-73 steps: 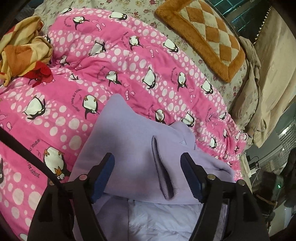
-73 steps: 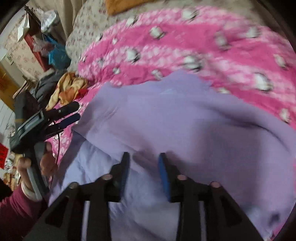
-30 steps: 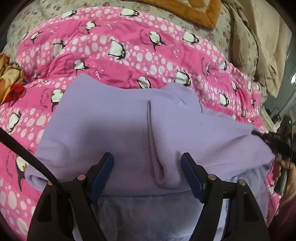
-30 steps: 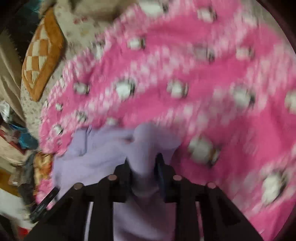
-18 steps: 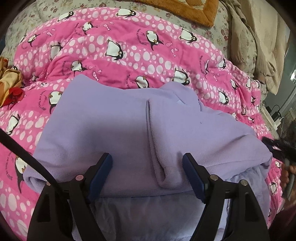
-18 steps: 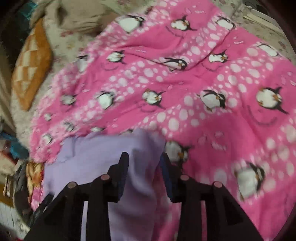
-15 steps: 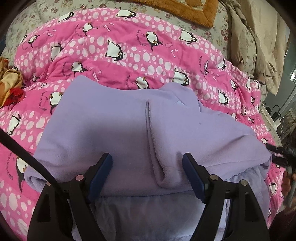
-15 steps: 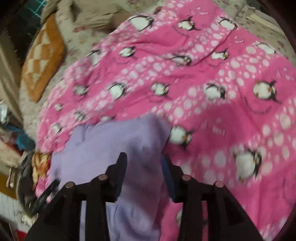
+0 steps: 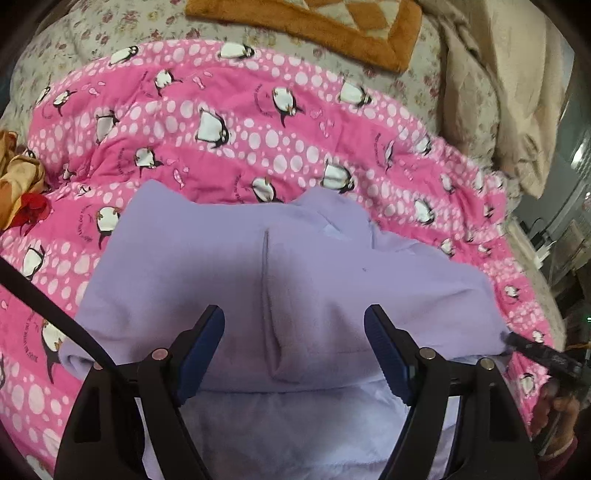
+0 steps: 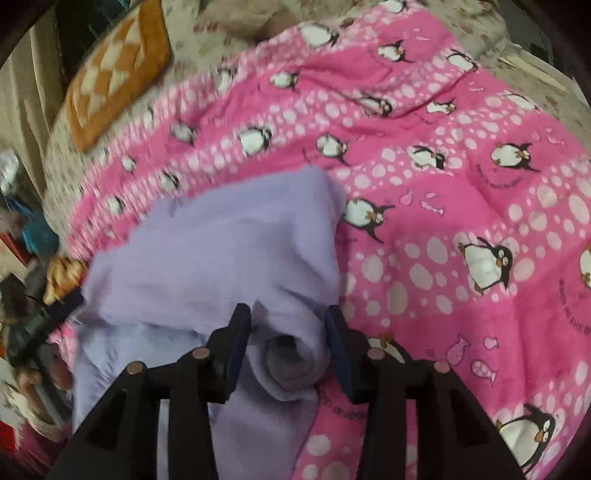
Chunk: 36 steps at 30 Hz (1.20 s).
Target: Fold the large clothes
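A large lilac fleece garment [image 9: 207, 258] lies folded over on the pink penguin quilt [image 9: 258, 122], its paler lining showing at the near edge. My left gripper [image 9: 293, 343] hovers open just above it, with a raised crease running between the wide jaws and neither pad touching. In the right wrist view the same garment [image 10: 221, 251] ends in a rolled edge that lies between the jaws of my right gripper [image 10: 288, 332], which stand apart and do not pinch it. The right gripper's tip [image 9: 535, 350] shows at the garment's right corner.
The pink quilt [image 10: 461, 221] spreads out to the right. An orange checked cushion [image 9: 332, 29] lies at the bed's far side on a floral sheet. A crumpled yellow and red cloth [image 9: 18, 184] sits at the left, beige bedding [image 9: 517, 92] at the right.
The right gripper, shut on the garment's edge a second ago, has let it go and shifted sideways along the edge. The left gripper stays open and has lifted slightly.
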Each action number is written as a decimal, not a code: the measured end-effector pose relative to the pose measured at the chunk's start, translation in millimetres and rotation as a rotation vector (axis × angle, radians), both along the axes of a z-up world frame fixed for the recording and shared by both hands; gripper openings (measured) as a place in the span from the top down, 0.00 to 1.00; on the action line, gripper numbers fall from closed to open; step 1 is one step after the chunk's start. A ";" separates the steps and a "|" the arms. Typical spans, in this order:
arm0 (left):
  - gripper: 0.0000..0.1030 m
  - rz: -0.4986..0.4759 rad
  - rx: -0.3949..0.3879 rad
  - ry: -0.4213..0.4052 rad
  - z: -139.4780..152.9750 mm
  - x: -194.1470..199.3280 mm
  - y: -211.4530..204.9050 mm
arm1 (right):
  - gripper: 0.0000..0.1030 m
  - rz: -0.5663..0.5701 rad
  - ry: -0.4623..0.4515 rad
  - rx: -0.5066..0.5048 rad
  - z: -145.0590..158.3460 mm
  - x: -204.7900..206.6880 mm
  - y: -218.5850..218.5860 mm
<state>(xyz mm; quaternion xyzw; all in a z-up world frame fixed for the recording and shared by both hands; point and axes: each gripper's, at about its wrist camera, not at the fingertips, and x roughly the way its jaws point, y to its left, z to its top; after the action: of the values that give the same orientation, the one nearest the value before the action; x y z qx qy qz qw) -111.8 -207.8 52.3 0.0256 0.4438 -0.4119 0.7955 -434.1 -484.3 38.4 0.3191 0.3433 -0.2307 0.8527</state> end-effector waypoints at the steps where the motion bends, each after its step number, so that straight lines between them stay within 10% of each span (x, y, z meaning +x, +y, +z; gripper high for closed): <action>1: 0.52 0.001 0.026 0.015 -4.3 1.9 -6.1 | 0.48 -0.001 -0.015 -0.015 2.4 -1.5 -0.4; 7: 1.00 -0.040 0.146 0.025 -17.8 0.9 -39.2 | 0.42 -0.019 -0.039 -0.037 4.2 -4.1 -5.8; 12: 1.00 -0.005 -0.025 0.070 19.3 21.9 -4.3 | 0.34 -0.074 -0.078 -0.044 10.5 -15.6 -17.3; 23: 1.00 0.080 -0.038 0.148 -14.2 44.9 31.3 | 0.34 -0.004 -0.066 -0.099 11.2 8.6 2.6; 26: 1.00 0.090 0.004 0.143 -28.0 45.2 31.7 | 0.56 0.026 0.059 -0.136 1.5 30.8 8.9; 29: 1.00 0.080 0.036 0.100 -30.4 41.0 28.2 | 0.56 0.049 0.230 -0.159 -25.6 46.2 10.5; 36: 0.81 0.085 0.069 0.001 -24.8 32.2 16.6 | 0.56 0.057 0.032 -0.177 17.5 39.1 13.8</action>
<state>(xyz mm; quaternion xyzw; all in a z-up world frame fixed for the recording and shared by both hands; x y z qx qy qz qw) -79.6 -191.2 27.5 0.0341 0.4588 -0.3623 0.8106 -395.0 -470.5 55.8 0.2288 0.3441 -0.2406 0.8783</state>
